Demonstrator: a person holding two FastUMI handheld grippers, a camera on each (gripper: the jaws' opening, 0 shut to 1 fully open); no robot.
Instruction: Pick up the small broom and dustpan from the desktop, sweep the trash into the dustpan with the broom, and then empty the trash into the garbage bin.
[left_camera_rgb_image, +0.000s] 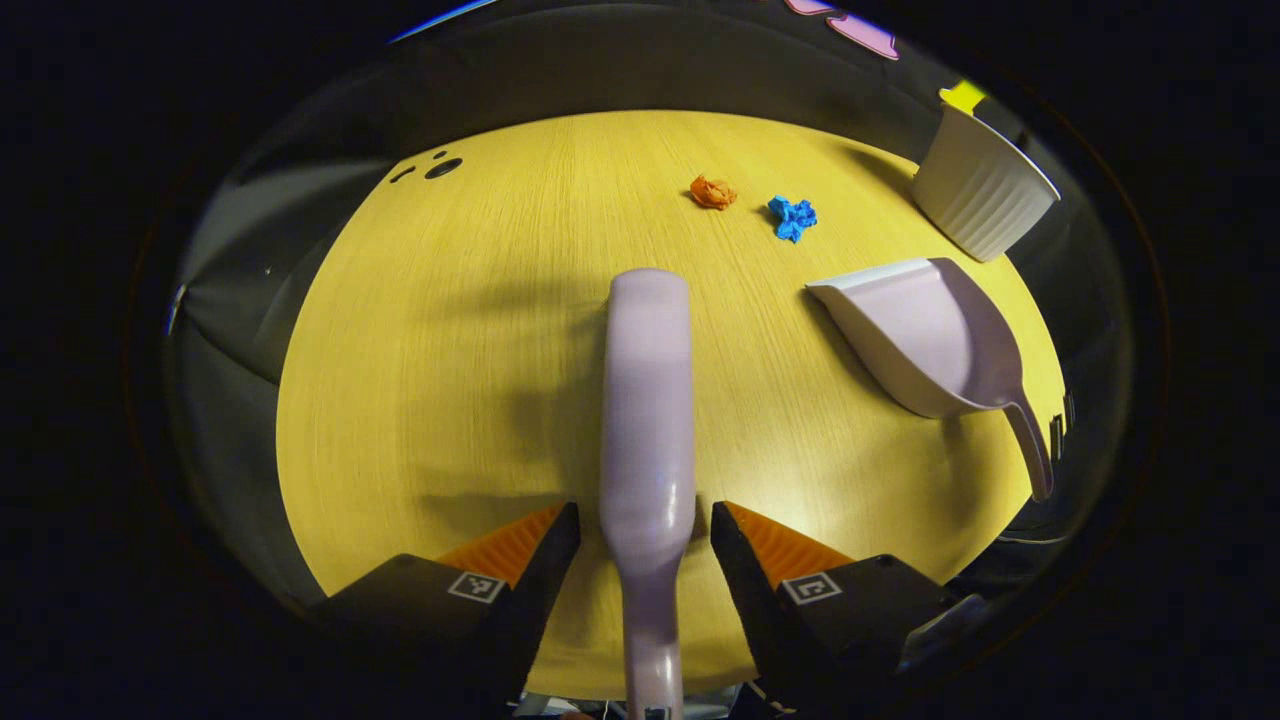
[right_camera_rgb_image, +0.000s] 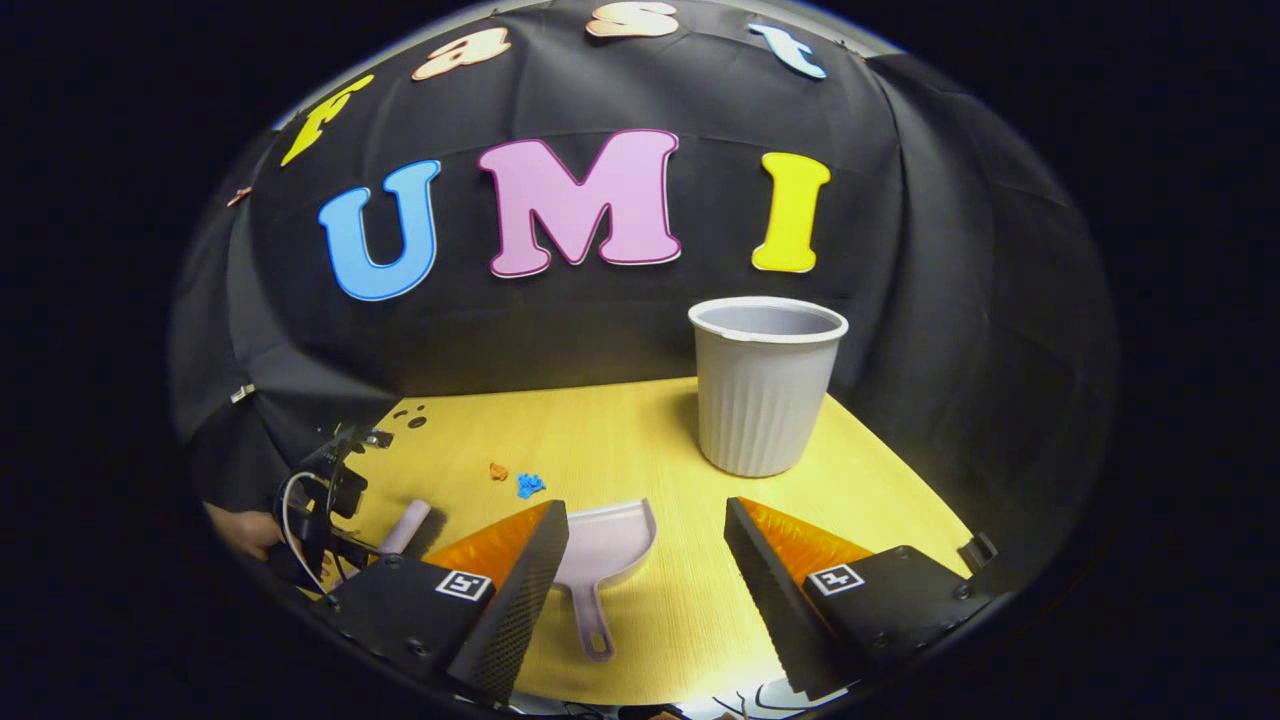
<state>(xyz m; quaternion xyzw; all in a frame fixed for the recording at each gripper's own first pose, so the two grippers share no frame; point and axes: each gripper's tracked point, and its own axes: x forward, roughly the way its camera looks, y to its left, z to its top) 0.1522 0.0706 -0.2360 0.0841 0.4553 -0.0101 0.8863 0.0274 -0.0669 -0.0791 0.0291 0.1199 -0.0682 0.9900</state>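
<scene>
On the yellow surface (left_camera_rgb_image: 450, 350), a broom (left_camera_rgb_image: 647, 400) lies between the fingers of the left hand-held gripper (left_camera_rgb_image: 645, 535), jaws apart and not clearly pressing it.
From left to right beyond it sit an orange paper scrap (left_camera_rgb_image: 712, 192), a blue scrap (left_camera_rgb_image: 793, 217), the dustpan (left_camera_rgb_image: 925, 335) and a white ribbed bin (left_camera_rgb_image: 980, 190); the right hand-held gripper (right_camera_rgb_image: 645, 545) hovers spread wide above the dustpan (right_camera_rgb_image: 605, 545).
</scene>
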